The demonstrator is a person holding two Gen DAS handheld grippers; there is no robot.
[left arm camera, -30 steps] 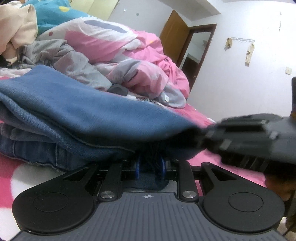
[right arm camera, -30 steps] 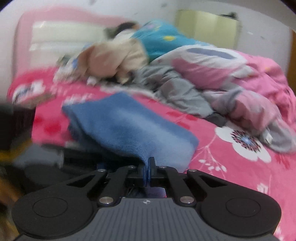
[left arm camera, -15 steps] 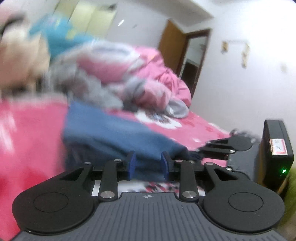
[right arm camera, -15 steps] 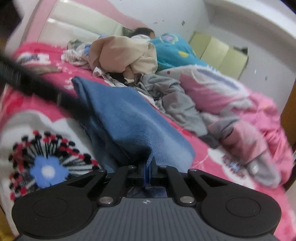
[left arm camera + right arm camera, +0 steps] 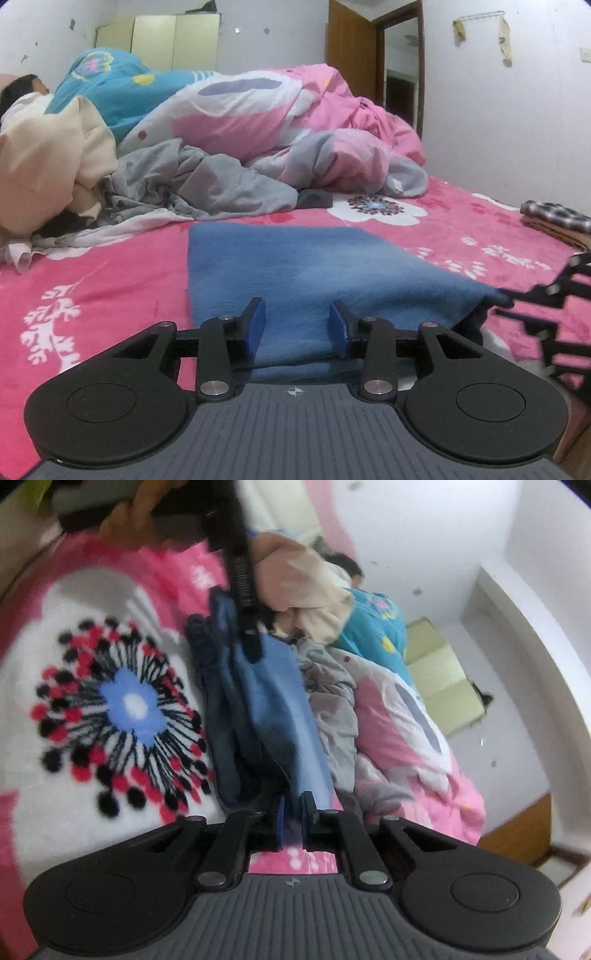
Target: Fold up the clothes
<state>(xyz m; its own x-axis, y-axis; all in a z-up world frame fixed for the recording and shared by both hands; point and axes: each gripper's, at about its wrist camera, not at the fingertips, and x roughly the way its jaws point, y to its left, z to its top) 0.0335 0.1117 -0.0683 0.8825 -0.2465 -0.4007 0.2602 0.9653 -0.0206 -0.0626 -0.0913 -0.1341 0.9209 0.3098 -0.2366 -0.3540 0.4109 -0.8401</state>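
A folded blue fleece garment [image 5: 295,269] lies on the pink flowered bedspread [image 5: 110,280]. My left gripper [image 5: 297,326] is open, its jaws spread over the garment's near edge, holding nothing. The right gripper shows at the right of the left wrist view [image 5: 509,301], pinching the garment's corner. In the right wrist view the right gripper [image 5: 291,808] is nearly closed on the blue fleece [image 5: 280,709], which sits on darker denim layers [image 5: 218,716]. The left gripper [image 5: 247,642] crosses above the pile.
A heap of unfolded clothes lies behind: grey garment [image 5: 199,184], beige garment [image 5: 44,177], pink and white duvet [image 5: 295,122]. A person lies under a teal cover [image 5: 110,88] at the back left. A checked cloth [image 5: 557,214] lies at right.
My left gripper has let go of the blue garment, opened and drawn back. The garment now lies flat on the bed. The right gripper has swung around, still holding its corner.
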